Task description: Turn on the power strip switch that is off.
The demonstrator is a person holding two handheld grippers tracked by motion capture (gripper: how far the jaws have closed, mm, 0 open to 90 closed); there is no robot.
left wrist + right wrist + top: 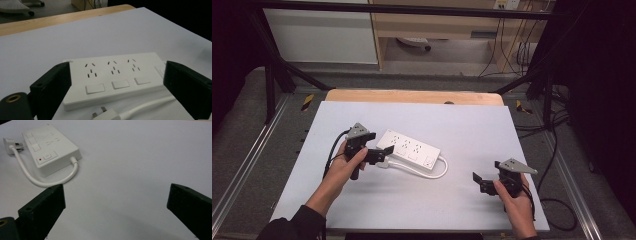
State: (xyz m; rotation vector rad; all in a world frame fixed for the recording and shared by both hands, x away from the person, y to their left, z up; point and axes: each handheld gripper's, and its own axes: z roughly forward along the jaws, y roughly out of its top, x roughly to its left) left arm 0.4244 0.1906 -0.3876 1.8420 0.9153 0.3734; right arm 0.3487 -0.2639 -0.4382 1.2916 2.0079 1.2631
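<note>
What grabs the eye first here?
The white power strip lying mid-table on the pale sheet, its cord looped round to a plug at its near side. The left gripper sits open right beside it; the right gripper waits open, well apart, near the table's right edge.

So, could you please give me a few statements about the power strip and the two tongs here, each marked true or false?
1. The left tongs are open, close to the power strip. True.
2. The right tongs are shut on the cord. False: they are open, apart from it, over the bare table.
3. The plug is pushed into a socket. False: it lies loose on the table beside the strip.
4. The strip has three rows of sockets, each with a switch. True.
</note>
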